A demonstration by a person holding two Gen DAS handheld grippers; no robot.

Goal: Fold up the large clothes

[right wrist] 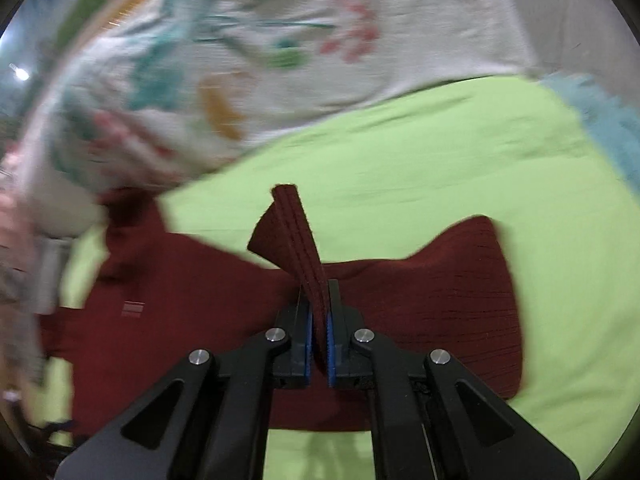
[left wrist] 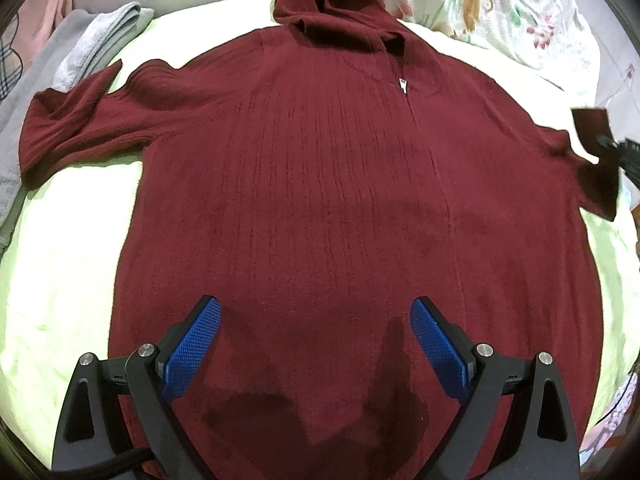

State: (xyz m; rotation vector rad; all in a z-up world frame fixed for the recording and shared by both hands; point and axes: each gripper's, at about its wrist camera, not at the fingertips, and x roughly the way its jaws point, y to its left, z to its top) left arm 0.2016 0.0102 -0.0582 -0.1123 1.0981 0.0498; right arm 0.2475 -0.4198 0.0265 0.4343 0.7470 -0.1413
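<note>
Left gripper [left wrist: 316,344] hovers wide open, holding nothing, over the lower body of the maroon zip hoodie [left wrist: 320,184], which lies flat, front up, on the green sheet [left wrist: 68,240]. Hoodie's long axis runs away from it to the hood [left wrist: 320,0]. Right gripper [right wrist: 319,340] is clamped on the sleeve cuff [right wrist: 296,236], sleeve lifted at the right edge, so the right hand likely leads an inward fold. Floral blanket [right wrist: 248,60] beyond.

A home bedroom is showing here: a bed [left wrist: 60,264] is lying under a lime-green sheet [right wrist: 400,160], a floral quilt [left wrist: 500,8] is bunching at its head, and grey folded clothes [left wrist: 92,44] are sitting alongside.
</note>
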